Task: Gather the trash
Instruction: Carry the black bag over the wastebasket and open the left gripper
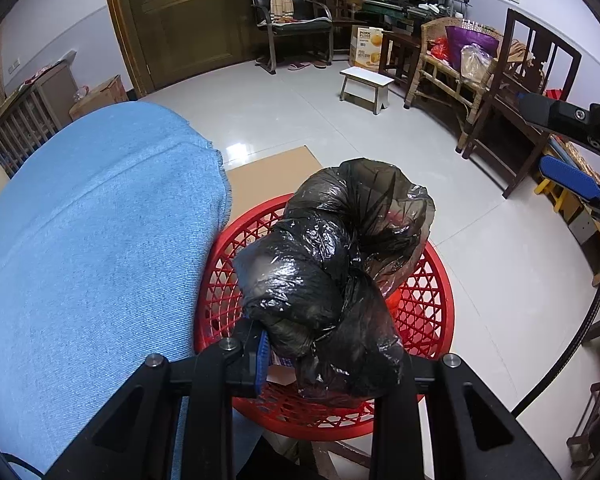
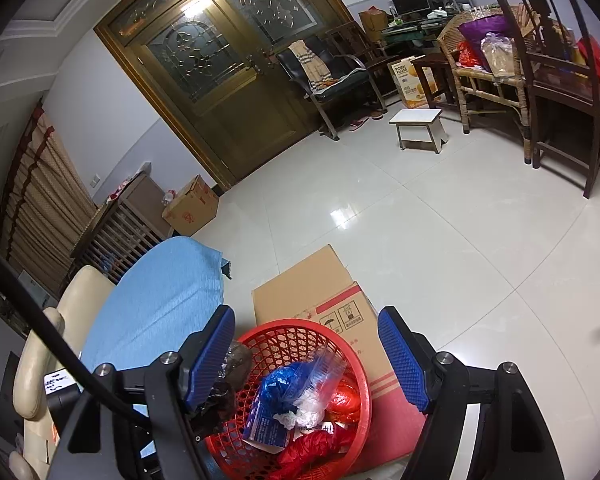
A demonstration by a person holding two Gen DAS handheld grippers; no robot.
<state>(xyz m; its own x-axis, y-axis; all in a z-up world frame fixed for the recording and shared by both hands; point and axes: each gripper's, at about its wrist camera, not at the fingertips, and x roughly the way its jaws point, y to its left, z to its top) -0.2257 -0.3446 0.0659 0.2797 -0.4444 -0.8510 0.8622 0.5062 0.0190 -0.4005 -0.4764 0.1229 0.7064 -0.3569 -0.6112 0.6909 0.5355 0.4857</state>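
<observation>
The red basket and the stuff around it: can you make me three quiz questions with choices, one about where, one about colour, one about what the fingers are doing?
1. Where is the black bag?
A. over the basket
B. on the stool
C. on the chair

2. What colour is the cloth beside the basket?
A. green
B. blue
C. yellow

3. The right gripper is:
A. holding a box
B. holding the bag
C. open, holding nothing

Answers: A, the red mesh shows under the bag; B, the cloth is light blue; C, its fingers stand apart with nothing between.
</observation>
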